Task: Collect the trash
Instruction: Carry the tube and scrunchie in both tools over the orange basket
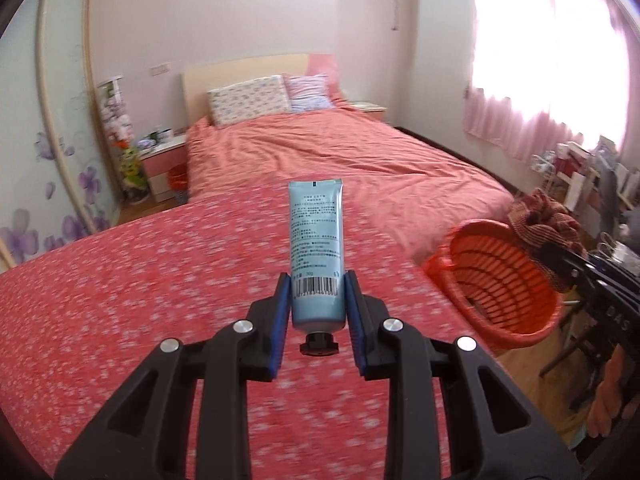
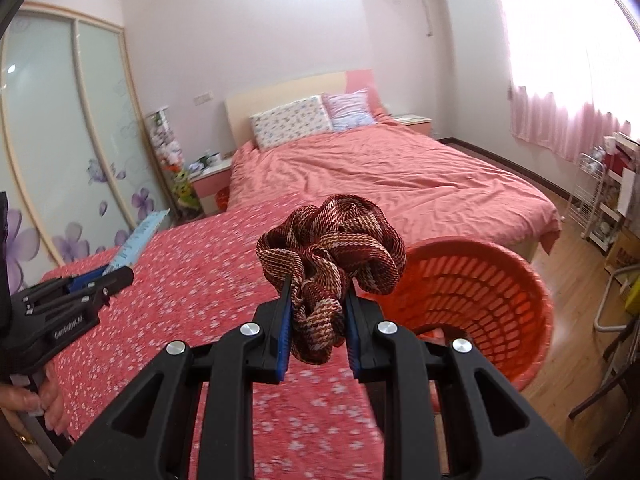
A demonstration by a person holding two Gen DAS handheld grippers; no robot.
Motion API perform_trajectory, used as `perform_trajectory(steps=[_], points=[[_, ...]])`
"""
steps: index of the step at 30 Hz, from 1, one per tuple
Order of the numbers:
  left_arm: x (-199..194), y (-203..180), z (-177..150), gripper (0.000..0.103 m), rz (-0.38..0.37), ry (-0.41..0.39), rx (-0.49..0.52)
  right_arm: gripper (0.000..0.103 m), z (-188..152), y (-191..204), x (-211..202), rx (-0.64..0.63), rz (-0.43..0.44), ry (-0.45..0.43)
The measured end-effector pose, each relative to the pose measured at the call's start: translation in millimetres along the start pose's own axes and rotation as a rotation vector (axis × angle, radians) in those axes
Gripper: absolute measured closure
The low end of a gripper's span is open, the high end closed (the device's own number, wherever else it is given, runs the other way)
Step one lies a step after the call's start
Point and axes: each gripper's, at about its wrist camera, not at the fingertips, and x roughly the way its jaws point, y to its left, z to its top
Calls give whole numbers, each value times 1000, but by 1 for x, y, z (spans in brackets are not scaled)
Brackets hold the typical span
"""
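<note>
Above the foot of the bed (image 1: 120, 300), over its red flower-print cover, both grippers carry trash toward the orange slatted basket (image 1: 504, 280) that stands at the bed's right edge. The left gripper (image 1: 316, 300) has its blue pads closed on a pale blue squeeze tube (image 1: 316, 232), gripped low on the body near the barcode. The tube's long axis runs straight along the fingers, crimped flat end pointing away toward the pillows, black cap (image 1: 319, 346) pointing back at the camera. The right gripper (image 2: 316, 312) is clamped narrow on the lower folds of a crumpled red-and-cream woven cloth (image 2: 332, 252), most of which bulges loose above the pads, just beside the basket's near rim (image 2: 440, 248). The likely trouble lies in the releases. The tube is smooth and held only across a short band, so a quick swing or a roll of the wrist could let it slide out cap-first onto the cover before it reaches the basket. The left gripper also lies well apart from the basket, with the right gripper between them, so the two tools could knock together on the way. The cloth, held by only a few folds, may snag on the pads or drape over the rim and hang outside if it is let go too near the edge.
</note>
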Motion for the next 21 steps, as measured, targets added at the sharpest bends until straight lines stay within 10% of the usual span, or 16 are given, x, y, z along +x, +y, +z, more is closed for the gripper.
perform_trajectory(steps=[21], points=[[91, -183, 18, 76, -304, 65, 108, 78, 7, -118, 22, 220, -136, -30]])
